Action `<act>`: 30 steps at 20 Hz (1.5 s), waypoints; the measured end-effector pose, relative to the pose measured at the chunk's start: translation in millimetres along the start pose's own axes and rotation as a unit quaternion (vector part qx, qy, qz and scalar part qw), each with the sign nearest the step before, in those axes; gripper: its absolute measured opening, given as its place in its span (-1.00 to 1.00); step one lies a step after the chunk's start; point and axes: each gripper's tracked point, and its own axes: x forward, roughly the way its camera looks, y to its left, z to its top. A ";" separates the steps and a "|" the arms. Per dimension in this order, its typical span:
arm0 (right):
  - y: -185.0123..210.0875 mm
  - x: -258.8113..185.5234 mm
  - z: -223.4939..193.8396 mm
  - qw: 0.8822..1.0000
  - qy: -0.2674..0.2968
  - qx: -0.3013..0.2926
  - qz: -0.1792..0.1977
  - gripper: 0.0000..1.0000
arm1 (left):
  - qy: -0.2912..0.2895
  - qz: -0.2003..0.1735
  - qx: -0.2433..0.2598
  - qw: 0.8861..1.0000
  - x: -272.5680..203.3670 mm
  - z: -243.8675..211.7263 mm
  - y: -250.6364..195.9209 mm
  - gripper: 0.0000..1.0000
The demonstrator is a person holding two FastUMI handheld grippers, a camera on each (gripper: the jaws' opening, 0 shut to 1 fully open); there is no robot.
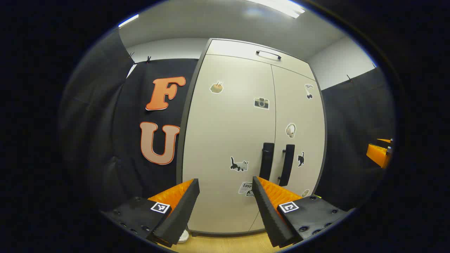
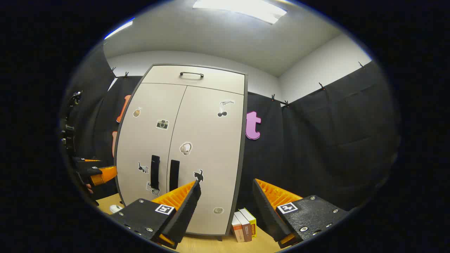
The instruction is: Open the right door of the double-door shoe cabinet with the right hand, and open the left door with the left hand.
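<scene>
While doors [image 1: 228, 140] closed, books [image 2: 243, 225] beside cabinet [image 2: 211, 147]

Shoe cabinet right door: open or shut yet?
Shut. The right door sits flush beside the left door, handles close together.

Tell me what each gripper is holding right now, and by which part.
Nothing is held. The left gripper and right gripper are both open, fingers apart, short of the shoe cabinet. Its two door handles are untouched, both doors closed.
</scene>
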 end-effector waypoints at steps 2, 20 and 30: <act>-7.4 3.6 14.9 1.000 -0.013 0.001 -0.002 0.80 | 0.026 -0.005 -0.018 0.999 -1.0 14.4 2.4 0.96; -89.6 51.4 -4.3 0.994 -0.011 0.053 0.092 0.79 | -0.011 0.118 0.001 0.993 -49.9 79.7 -46.6 0.92; -34.0 61.3 -7.0 0.992 0.012 0.074 0.106 0.79 | -0.028 0.090 0.036 0.995 -35.3 91.6 -17.8 0.93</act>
